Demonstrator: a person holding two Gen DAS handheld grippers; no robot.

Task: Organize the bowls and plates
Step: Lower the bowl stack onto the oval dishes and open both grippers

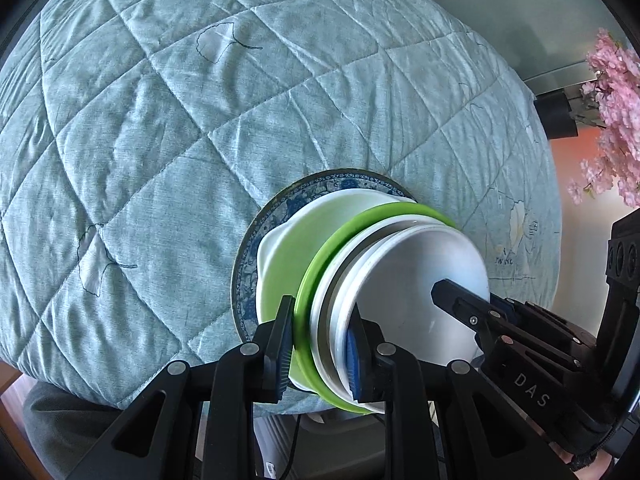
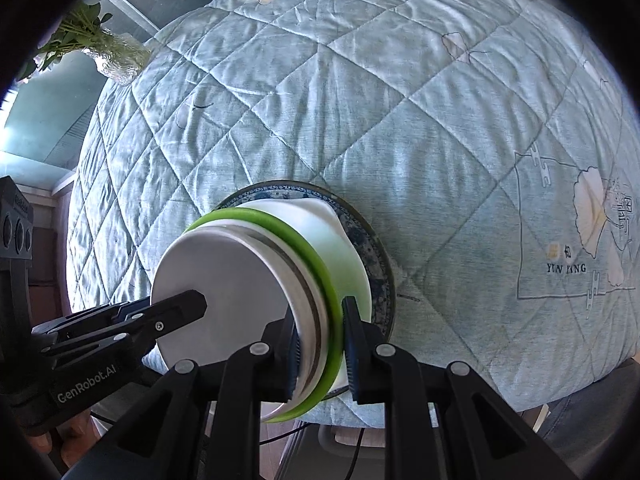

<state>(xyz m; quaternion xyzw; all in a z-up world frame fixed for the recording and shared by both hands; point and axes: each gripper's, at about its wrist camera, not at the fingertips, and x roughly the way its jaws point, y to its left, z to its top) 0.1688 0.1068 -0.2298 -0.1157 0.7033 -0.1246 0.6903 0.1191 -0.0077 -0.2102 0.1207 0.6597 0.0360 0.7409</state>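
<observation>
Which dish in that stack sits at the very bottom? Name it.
The blue-patterned plate, lying flat on the quilted cloth. It is the widest piece, its rim showing around the white and green bowls nested above.

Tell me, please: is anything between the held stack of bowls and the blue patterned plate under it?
Nothing visible. Both grippers, left and right, clamp the green bowl's stacked rims, and below it only the white bowl sits on the blue patterned plate.
</observation>
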